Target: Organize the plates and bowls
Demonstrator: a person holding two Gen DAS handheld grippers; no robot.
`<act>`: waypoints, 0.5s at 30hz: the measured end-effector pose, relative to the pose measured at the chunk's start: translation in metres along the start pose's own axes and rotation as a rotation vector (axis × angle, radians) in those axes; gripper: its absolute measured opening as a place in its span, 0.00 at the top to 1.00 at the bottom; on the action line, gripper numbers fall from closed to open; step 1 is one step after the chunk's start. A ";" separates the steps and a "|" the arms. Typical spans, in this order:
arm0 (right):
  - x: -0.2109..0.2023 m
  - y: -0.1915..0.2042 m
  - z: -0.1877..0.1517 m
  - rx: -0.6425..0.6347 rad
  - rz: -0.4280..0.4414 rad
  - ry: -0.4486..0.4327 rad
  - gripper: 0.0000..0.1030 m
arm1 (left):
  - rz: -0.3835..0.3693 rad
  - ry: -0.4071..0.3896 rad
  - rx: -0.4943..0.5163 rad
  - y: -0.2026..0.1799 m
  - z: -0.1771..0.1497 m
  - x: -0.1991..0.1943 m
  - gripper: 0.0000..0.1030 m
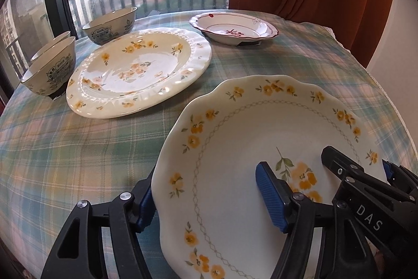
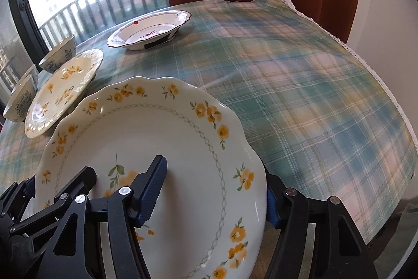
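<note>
bowls (image 1: 49,72) stood far left of ribbed plate (image 1: 138,72) | scalloped plate (image 1: 261,148) lay just right of it, nearer the camera | left gripper (image 1: 206,196) and right gripper (image 2: 213,192) each straddled opposite rims, pads seemingly clamped | risk: uneven lift could tilt the plate, letting glazed rim slip out

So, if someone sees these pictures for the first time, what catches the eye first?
First the scalloped white plate with yellow flowers, nearest the cameras, with the left tongs and the right tongs each straddling one side of its rim. Behind it, to the left, a cream flowered plate lies on the plaid tablecloth, with blue-patterned bowls beyond it.
</note>
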State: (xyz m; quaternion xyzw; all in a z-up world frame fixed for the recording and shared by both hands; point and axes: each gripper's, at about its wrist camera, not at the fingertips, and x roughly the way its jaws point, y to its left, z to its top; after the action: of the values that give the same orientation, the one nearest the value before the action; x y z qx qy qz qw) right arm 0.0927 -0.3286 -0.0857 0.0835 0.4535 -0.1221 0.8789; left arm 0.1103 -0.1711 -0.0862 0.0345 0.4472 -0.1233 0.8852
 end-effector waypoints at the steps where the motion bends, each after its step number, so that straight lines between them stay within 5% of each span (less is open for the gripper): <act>1: 0.000 0.002 0.000 -0.006 0.001 0.003 0.34 | 0.000 0.001 0.001 0.002 0.000 -0.001 0.31; 15: -0.026 0.039 -0.003 -0.013 -0.022 -0.034 0.35 | -0.031 -0.039 0.014 0.039 -0.003 -0.028 0.31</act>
State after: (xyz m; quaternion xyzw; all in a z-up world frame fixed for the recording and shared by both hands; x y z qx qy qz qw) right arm 0.0870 -0.2867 -0.0647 0.0705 0.4400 -0.1302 0.8857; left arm 0.1017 -0.1279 -0.0672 0.0315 0.4295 -0.1406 0.8915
